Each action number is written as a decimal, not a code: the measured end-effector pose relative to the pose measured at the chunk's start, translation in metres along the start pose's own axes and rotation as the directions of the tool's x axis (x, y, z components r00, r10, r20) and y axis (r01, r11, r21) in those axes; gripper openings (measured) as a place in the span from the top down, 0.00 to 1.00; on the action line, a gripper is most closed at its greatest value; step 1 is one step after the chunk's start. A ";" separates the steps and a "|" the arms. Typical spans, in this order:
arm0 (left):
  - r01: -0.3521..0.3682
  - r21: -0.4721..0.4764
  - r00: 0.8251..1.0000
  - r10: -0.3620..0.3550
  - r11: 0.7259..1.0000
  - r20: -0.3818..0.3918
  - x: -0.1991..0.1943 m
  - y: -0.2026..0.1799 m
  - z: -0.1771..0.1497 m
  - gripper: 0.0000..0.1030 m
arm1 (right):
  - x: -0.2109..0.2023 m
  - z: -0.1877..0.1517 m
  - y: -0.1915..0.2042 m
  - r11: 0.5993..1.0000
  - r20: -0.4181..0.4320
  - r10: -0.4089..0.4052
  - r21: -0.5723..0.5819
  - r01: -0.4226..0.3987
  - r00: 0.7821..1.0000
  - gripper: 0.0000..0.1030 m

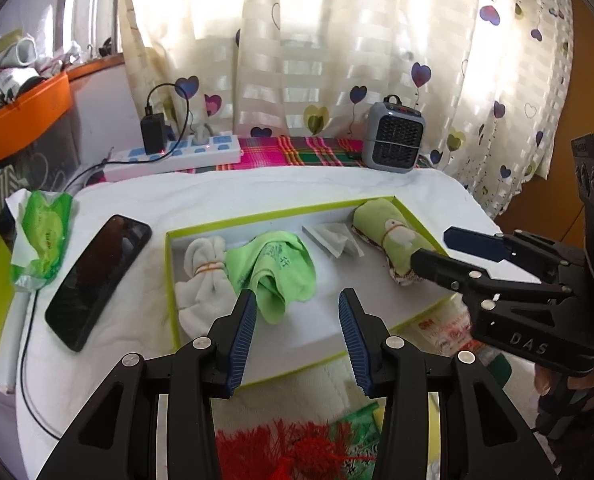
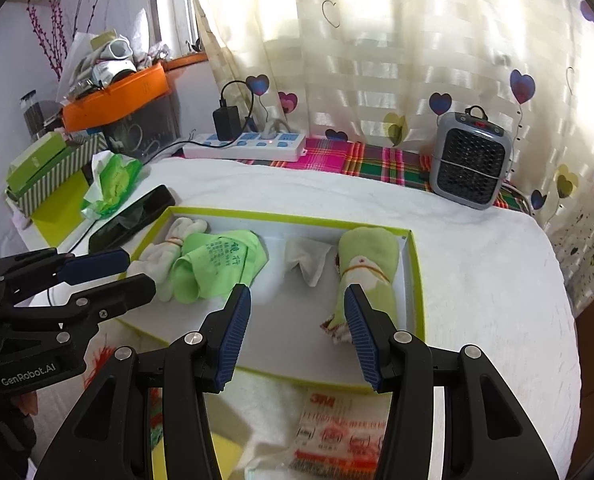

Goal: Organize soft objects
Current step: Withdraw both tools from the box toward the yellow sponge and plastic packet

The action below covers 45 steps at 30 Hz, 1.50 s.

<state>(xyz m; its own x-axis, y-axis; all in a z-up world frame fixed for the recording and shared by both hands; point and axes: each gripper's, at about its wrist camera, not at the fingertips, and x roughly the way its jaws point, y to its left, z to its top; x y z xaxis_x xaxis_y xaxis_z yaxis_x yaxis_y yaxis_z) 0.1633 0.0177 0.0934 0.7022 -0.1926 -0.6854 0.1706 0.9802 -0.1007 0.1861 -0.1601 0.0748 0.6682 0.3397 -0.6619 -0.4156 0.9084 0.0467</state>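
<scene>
Both the left gripper (image 1: 297,308) and right gripper (image 2: 297,304) hang released and empty above the box's (image 2: 415,280) near edge. Inside lie a white bundle (image 1: 201,276), green cloth (image 1: 275,270), and a tied green roll (image 2: 367,268) at the right end. Phone (image 1: 97,280) beside its left edge

Soft cloth rolls (image 1: 393,236) (rubber-banded); glossy phone (image 1: 97,280); ribbed jaws.
</scene>
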 end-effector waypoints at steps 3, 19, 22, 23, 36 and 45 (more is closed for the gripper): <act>0.001 -0.003 1.000 -0.001 1.000 0.006 -0.006 -0.001 -0.007 0.59 | -0.008 -0.005 -0.001 1.000 0.012 0.001 0.010 -0.001 1.000 0.51; 0.022 0.004 1.000 -0.022 1.000 0.003 -0.020 -0.012 -0.033 0.59 | -0.041 -0.040 -0.007 0.999 0.063 -0.013 0.051 0.010 0.998 0.51; 0.011 0.016 1.000 -0.011 1.000 0.002 -0.020 -0.014 -0.037 0.59 | -0.047 -0.047 -0.009 0.998 0.067 -0.017 0.061 0.013 0.998 0.51; 0.010 0.020 1.000 -0.010 1.000 0.001 -0.020 -0.016 -0.039 0.59 | -0.050 -0.050 -0.010 0.998 0.068 -0.023 0.063 0.019 0.997 0.51; 0.041 0.031 0.999 -0.040 0.999 -0.031 -0.017 -0.027 -0.052 0.59 | -0.061 -0.080 -0.032 0.990 0.066 -0.033 0.141 0.023 0.997 0.47; 0.135 0.016 0.987 -0.133 0.991 -0.091 -0.008 -0.040 -0.064 0.59 | -0.069 -0.097 -0.052 0.981 0.067 -0.049 0.192 0.036 0.997 0.47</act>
<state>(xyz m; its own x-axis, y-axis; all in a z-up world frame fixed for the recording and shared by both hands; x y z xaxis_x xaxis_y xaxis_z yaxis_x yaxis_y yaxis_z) 0.1066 -0.0174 0.0565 0.6077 -0.3164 -0.7284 0.2751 0.9443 -0.1806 0.1019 -0.2545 0.0449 0.7277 0.3100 -0.6119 -0.2650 0.9498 0.1661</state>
